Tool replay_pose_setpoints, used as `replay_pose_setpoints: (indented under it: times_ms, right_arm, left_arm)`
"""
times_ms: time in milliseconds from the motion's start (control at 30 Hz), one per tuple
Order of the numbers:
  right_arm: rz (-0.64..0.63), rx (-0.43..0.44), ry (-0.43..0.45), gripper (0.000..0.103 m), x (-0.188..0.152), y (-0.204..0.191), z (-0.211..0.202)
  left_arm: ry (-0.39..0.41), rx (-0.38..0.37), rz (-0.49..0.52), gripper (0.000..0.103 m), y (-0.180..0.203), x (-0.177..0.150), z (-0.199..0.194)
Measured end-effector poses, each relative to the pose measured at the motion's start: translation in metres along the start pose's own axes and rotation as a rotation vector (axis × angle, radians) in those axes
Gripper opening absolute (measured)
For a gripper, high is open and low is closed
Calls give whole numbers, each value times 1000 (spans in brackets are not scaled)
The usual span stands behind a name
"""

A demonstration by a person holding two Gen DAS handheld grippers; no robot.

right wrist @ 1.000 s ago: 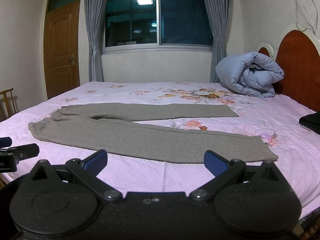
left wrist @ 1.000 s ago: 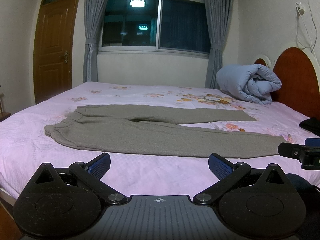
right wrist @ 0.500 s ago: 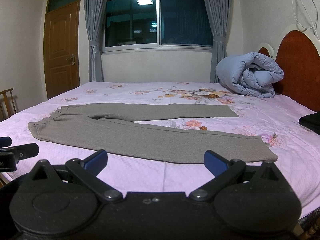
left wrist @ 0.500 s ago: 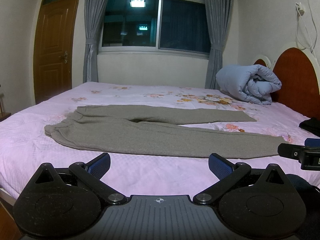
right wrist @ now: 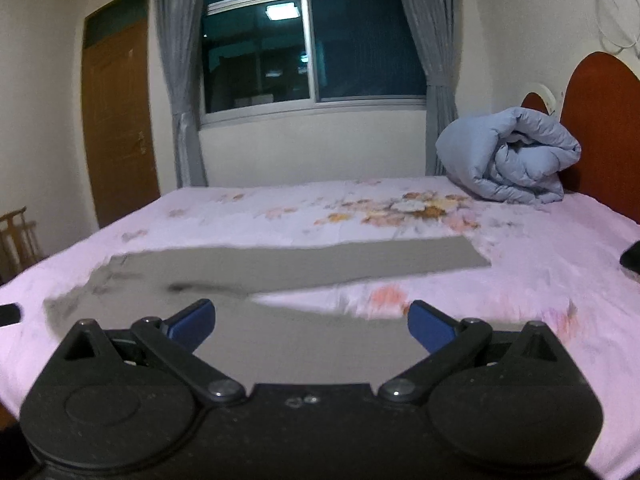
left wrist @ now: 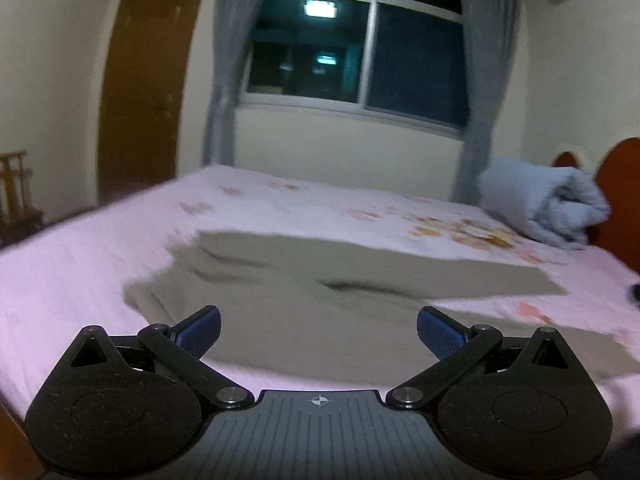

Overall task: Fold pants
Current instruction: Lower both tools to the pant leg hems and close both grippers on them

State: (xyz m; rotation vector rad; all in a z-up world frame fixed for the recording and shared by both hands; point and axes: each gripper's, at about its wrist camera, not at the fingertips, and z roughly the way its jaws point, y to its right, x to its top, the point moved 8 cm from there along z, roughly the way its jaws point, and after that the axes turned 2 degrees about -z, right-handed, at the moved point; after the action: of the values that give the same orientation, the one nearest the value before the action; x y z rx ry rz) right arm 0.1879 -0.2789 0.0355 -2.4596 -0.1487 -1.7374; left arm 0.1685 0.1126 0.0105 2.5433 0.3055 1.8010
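Grey-brown pants (left wrist: 320, 296) lie flat on the pink bed, waistband to the left, both legs running to the right with a gap between them. They also show in the right wrist view (right wrist: 280, 268). My left gripper (left wrist: 319, 330) is open and empty, low over the near leg close to the waist end. My right gripper (right wrist: 311, 326) is open and empty, low over the near leg further right. Both views are blurred by motion. The near leg's hem is out of view.
The pink floral bedsheet (right wrist: 520, 248) covers the bed. A rolled blue duvet (right wrist: 508, 156) lies by the red headboard (right wrist: 600, 120) at the back right. A dark object (right wrist: 632, 258) sits at the right edge. A wooden chair (left wrist: 18, 196) and a door (right wrist: 118, 120) stand left.
Both grippers have moved forward and closer to the pants, over the near leg. The views now blur. Jaws stay open.
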Motion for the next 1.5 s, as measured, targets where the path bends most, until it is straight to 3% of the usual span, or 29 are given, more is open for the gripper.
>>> replay_pose_setpoints:
  times_ms: [133,267,400,567,733,767,900,933,967,1100,1167,1300,1367,1500]
  right_arm:
    - [4,-50,10,97,41,24,40]
    - [13,-69,16,97,63,33,80]
    - [-25,-83,-5,97,76,32,137]
    - [-49,-104,-61,97,77,30,223]
    - [-51,-96,-112,97,68,23,298]
    - [-51,-95,-129,97,65,22,314]
    - [-57,-75,-186,97,54,16,366]
    - [-62,-66,-198,97,52,14,376]
    - [-69,-55,-206,97,50,10,383]
    - [-87,3,-244,96,45,-4,409]
    - [-110,26,-252,92,45,-9,419]
    - [-182,91,-268,85,43,-18,436]
    - [-210,134,-288,76,39,-23,445]
    - [-325,226,-316,72,28,-41,461]
  left_arm:
    - [-4,15,39,103,-36,41,64]
    - [-25,26,-24,103,-79,70,136]
    - [-94,20,-66,103,-121,87,228]
    - [-159,65,-54,103,-155,87,345]
    - [-266,107,-157,103,-190,72,440]
    - [-285,116,-161,98,-194,67,455]
    - [-325,129,-157,87,-194,58,490]
    - [-333,134,-147,76,-191,57,497]
    - [-347,135,-142,59,-189,54,502]
    - [-357,129,-105,39,-175,49,506]
    - [-329,102,-133,8,-177,54,496]
    - [-276,78,-153,8,-186,69,477]
    - [-271,65,-146,8,-185,72,472]
    - [-252,44,-183,8,-189,81,466]
